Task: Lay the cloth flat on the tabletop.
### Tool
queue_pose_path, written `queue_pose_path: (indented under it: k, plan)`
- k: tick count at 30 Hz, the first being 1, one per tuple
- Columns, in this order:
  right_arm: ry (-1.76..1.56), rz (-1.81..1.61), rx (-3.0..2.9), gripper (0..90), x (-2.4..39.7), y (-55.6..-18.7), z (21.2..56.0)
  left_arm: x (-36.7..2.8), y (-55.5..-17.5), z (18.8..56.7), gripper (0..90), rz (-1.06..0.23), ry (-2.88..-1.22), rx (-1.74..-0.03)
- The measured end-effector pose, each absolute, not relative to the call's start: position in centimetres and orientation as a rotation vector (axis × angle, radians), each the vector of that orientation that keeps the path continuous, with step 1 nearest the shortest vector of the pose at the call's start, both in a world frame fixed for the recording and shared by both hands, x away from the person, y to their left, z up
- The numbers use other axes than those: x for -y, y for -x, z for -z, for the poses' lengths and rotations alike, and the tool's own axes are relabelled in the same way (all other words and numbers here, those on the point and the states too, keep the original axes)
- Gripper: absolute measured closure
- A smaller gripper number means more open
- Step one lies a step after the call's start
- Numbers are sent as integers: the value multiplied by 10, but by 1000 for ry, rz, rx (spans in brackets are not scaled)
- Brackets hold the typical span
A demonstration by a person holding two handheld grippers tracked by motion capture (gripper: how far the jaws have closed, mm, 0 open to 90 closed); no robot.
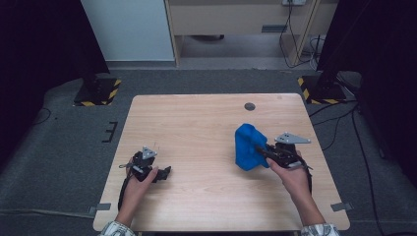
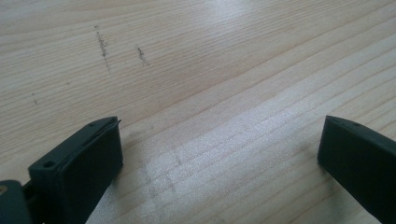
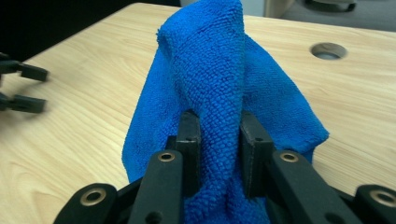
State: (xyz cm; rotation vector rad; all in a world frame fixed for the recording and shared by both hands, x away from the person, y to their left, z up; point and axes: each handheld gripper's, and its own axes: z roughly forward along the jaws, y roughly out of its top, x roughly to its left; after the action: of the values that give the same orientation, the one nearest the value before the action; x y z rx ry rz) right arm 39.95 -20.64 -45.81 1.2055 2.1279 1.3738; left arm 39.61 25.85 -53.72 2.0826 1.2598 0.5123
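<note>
A blue microfibre cloth (image 1: 248, 146) hangs bunched above the right half of the wooden table (image 1: 196, 128). My right gripper (image 1: 259, 149) is shut on a fold of it. In the right gripper view the cloth (image 3: 219, 88) is pinched between the two black pads (image 3: 189, 140) and drapes down on both sides. My left gripper (image 1: 166, 172) rests low over the table at the front left, held by a hand. Its jaws stand wide open in the left gripper view (image 2: 219, 154), with only bare wood between them.
A round cable hole (image 1: 250, 106) sits near the table's far edge (image 3: 328, 50). Beyond the table are grey floor, stand bases with yellow-black tape (image 1: 98, 92), loose cables (image 1: 339, 118) and a wooden cabinet (image 1: 236, 19).
</note>
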Motion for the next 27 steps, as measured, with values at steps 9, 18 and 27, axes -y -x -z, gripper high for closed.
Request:
queue_pose_path:
  k: [9,18,27]
  plan:
    - [-1128,-1400,-2169,735,178,-390,443,-258,-396,537,0,-512,-2082,-1260]
    - [-1109,-1379,-2183,732,166,-384,437,-258,-397,537,0,-512,-2083,-1259]
    - [-1114,-1297,-2247,727,147,-386,450,-257,-398,537,0,-512,-2082,-1259]
